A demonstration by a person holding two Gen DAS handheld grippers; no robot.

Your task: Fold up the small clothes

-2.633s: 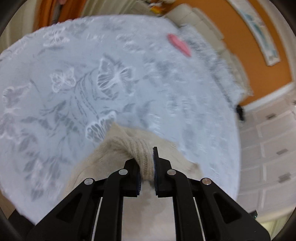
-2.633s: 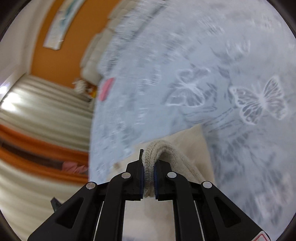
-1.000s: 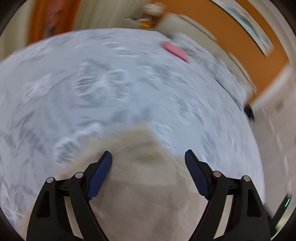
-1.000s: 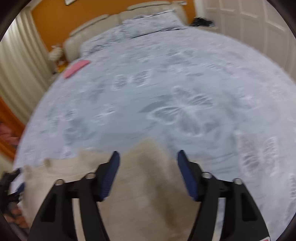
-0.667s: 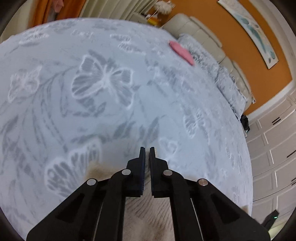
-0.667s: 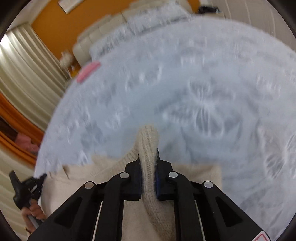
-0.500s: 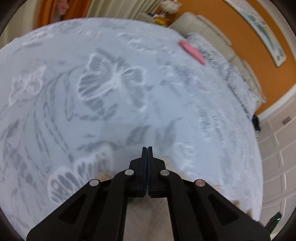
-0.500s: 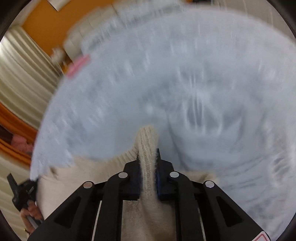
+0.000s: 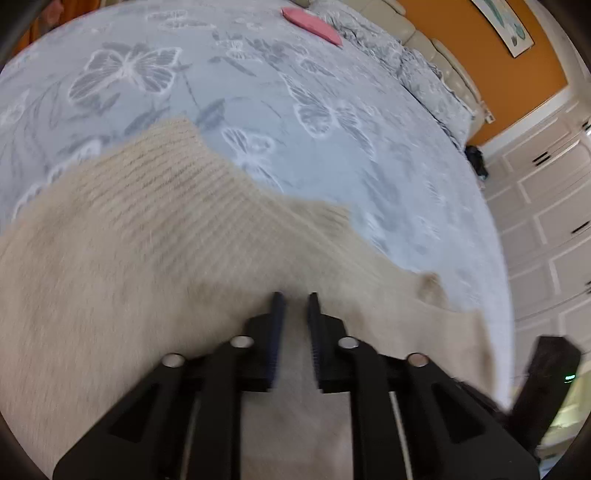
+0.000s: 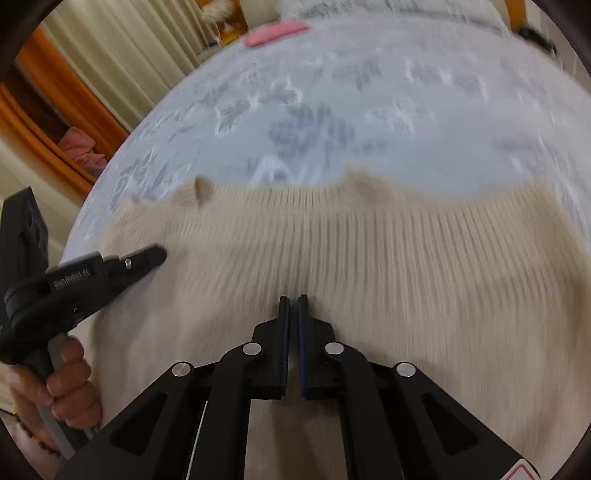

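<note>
A cream ribbed knit sweater [image 9: 147, 229] lies spread flat on the grey butterfly-print bedspread [image 9: 221, 74]; it fills the lower half of the right wrist view [image 10: 369, 251] too. My left gripper [image 9: 293, 301] hovers just over the sweater, its jaws a narrow gap apart with nothing between them. My right gripper [image 10: 293, 300] is over the sweater's middle, jaws nearly together and empty. The left gripper also shows in the right wrist view [image 10: 147, 256], held by a hand at the sweater's left edge.
A pink flat item [image 9: 312, 26] lies far up the bed near the grey pillows [image 9: 417, 66]; it also shows in the right wrist view [image 10: 275, 32]. Orange wall and white wardrobe doors [image 9: 546, 192] are to the right. Curtains [image 10: 122, 48] hang beyond the bed's left side.
Both grippers held sweater folds, opened and let go, then shut again. The right one gripped a fold once more and released it. Now the sweater lies flat and both grippers are empty above it.
</note>
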